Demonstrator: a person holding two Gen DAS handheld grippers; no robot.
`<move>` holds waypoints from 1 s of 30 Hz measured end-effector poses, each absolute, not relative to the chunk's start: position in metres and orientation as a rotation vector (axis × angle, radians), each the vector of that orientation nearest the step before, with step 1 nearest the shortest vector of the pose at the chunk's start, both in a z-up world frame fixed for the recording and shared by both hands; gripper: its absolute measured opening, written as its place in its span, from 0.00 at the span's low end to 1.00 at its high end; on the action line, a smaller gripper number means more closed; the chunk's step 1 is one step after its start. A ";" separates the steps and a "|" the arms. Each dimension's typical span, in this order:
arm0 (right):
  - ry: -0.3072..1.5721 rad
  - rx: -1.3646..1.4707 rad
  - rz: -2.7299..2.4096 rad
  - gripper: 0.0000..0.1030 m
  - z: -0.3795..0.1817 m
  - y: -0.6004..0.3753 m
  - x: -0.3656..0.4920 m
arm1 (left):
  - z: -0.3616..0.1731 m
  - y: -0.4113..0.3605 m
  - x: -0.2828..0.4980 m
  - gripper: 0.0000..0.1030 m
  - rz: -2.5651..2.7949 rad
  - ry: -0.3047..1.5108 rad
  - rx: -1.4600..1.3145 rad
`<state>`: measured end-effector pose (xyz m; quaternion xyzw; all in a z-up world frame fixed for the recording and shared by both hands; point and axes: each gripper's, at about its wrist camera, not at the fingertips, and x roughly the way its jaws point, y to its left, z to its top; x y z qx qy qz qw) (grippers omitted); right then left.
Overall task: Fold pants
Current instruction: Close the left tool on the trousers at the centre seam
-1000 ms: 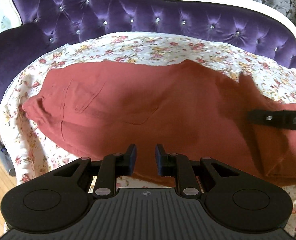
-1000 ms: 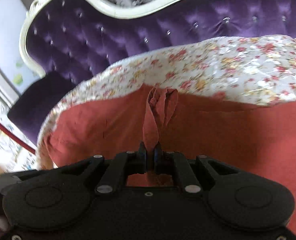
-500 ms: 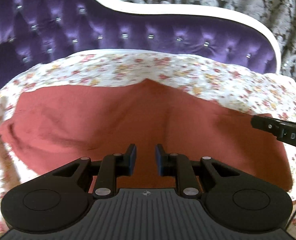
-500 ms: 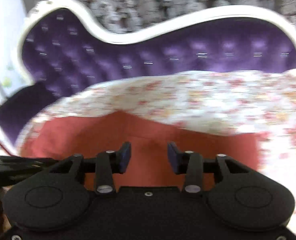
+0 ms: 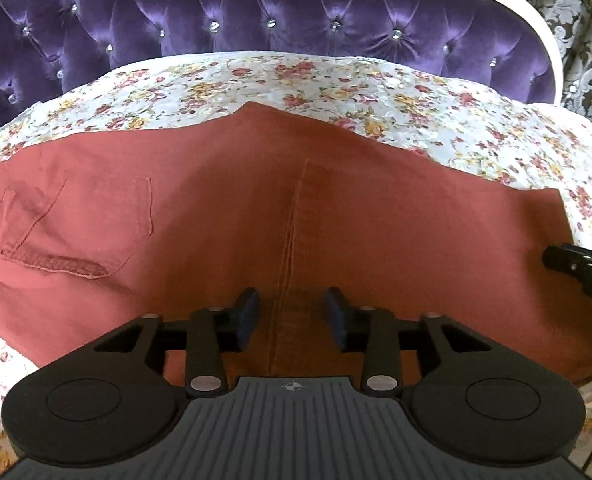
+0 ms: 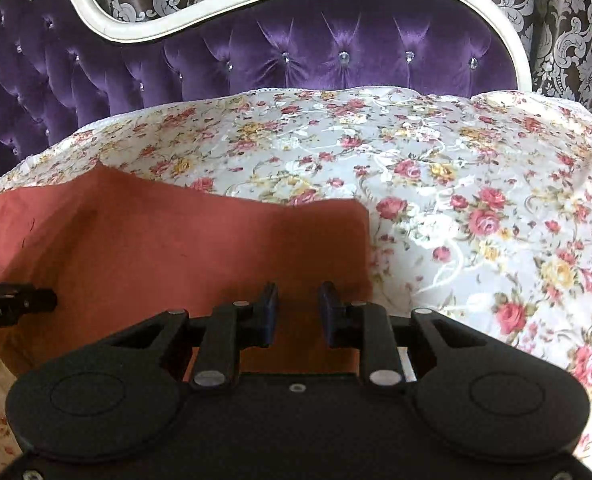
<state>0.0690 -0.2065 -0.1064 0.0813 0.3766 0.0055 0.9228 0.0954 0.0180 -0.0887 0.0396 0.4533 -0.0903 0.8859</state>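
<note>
Left wrist view: pants [image 5: 296, 216] are spread flat on the floral sheet [image 5: 376, 92], pocket at 9 o'clock.
Left claw [image 5: 291, 312]: released, straddling the centre seam.
Right claw [image 6: 294, 308]: released, empty, over the leg end.
Next grip: near hem is best pinched at both ends, then carried evenly toward 12 o'clock.

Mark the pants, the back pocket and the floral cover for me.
pants [image 5: 376, 216], left wrist view, flat cloth right of the centre seam.
back pocket [image 5: 95, 224], left wrist view, middle of the stitched patch.
floral cover [image 6: 476, 208], right wrist view, bare area right of the pants.
</note>
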 end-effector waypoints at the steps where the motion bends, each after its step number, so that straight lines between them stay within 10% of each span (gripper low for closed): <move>1: 0.770 0.163 0.013 0.33 -0.107 -0.206 0.068 | -0.089 0.020 0.096 0.50 -0.197 0.945 0.080; 6: 0.757 0.197 0.027 0.33 -0.108 -0.212 0.064 | -0.092 0.022 0.097 0.57 -0.261 0.944 0.062; 8: 0.751 0.217 0.032 0.33 -0.109 -0.214 0.063 | -0.090 0.022 0.095 0.23 -0.275 0.926 0.050; 11: 0.749 0.234 0.035 0.33 -0.108 -0.216 0.063 | -0.086 0.020 0.091 0.05 -0.248 0.910 0.086; 30: 0.782 0.171 0.065 0.32 -0.111 -0.196 0.077 | -0.090 0.046 0.096 0.09 -0.147 0.930 0.069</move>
